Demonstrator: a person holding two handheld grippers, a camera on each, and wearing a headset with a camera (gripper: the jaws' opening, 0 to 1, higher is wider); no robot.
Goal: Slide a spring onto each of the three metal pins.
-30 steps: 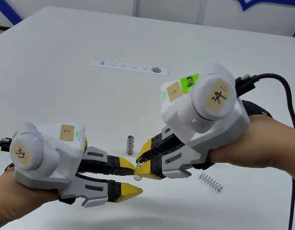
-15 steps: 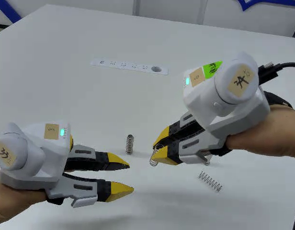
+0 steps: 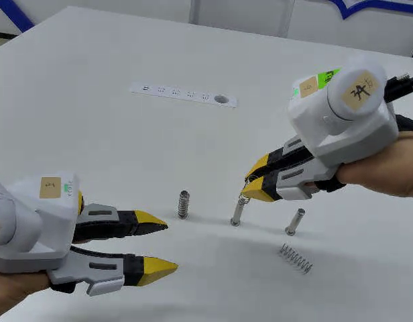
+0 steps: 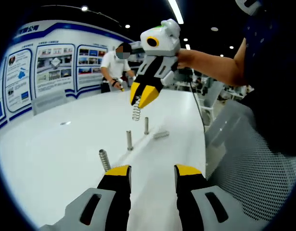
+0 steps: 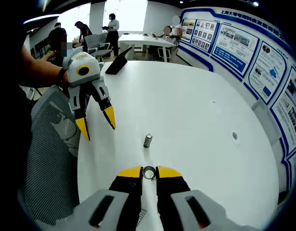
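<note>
Spring [image 3: 243,199], a thin grey wire coil, hangs from the right gripper [image 3: 249,186], jaws pinched narrow on its top, just above the middle pin [image 3: 237,213] in the head view. Left gripper view: left gripper [image 4: 153,169] jaws wide, empty; the spring dangles slightly tilted, so it may snag the pin tip or miss. Right gripper view: spring end-on between the jaws.

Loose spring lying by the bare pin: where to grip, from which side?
Probably near one end, from above, jaws across its coils. The loose spring lies flat on the table, sides exposed, and an end grip leaves the other end free for the bare pin.
</note>
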